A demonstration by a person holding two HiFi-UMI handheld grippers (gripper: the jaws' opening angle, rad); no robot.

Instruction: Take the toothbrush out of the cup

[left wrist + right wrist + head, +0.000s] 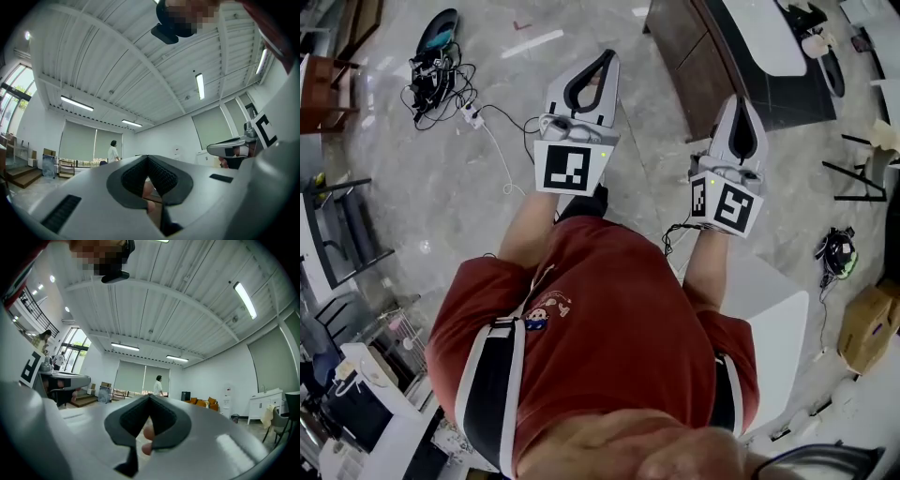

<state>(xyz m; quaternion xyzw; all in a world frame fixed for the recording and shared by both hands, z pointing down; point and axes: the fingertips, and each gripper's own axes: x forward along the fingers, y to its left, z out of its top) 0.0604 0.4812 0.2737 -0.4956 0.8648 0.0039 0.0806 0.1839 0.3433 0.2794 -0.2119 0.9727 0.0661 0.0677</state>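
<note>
No toothbrush or cup in any view, so nothing's started imo. Left gripper (pixel 605 58) and right gripper (pixel 741 101) sit mid-frame in the head view, side by side over the floor (pixel 441 187), fingers clenched on nothing. Just a carrying pose, I'd guess.

The person wears a red short-sleeved shirt (pixel 619 328) with a small cartoon print (pixel 546 309) toward ten o'clock and a black, white-edged strap (pixel 492 384) at eight. The left gripper (pixel 606 58) and right gripper (pixel 741 101) are white shells with dark ribbed pads (pixel 161 176), each bearing a black-and-white marker cube (pixel 570 167).
</note>
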